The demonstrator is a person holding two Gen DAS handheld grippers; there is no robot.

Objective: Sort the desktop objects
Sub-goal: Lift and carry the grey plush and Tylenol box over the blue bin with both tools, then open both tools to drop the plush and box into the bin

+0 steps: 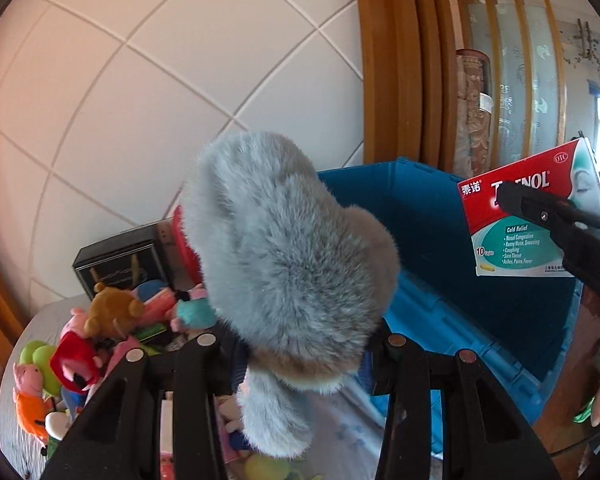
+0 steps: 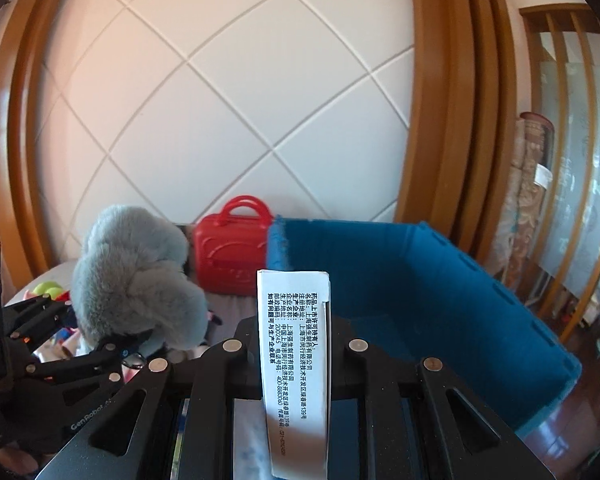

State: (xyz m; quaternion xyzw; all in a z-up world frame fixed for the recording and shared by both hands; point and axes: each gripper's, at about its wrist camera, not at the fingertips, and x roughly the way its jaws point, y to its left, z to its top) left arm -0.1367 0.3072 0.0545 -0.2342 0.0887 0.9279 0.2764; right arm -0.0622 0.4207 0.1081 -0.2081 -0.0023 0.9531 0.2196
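Bin, blue and open-topped, is the biggest thing before me; it sits ahead of both my grippers, its near rim just beyond my left gripper and its inside bare as far as I can see. From the right wrist view the same bin fills the right half, with its far wall against the white tiled wall and a wooden frame rising at its far right corner. Above the bin the air is open.

Next in size is the grey plush. My left gripper grasps it at its lower end, jaws part open around the fur, so the toy stands up in front of the lens, over the near left edge of the bin. In the right view the plush hangs left of the bin.

A red case stands against the wall, touching the bin's left end. Left of the bin lies a pile of small toys on a grey cover, close packed.

Smallest is the medicine box. My right gripper is clenched tight on it, thin edge toward the lens, the box upright between the fingers and held over the bin's near right side.
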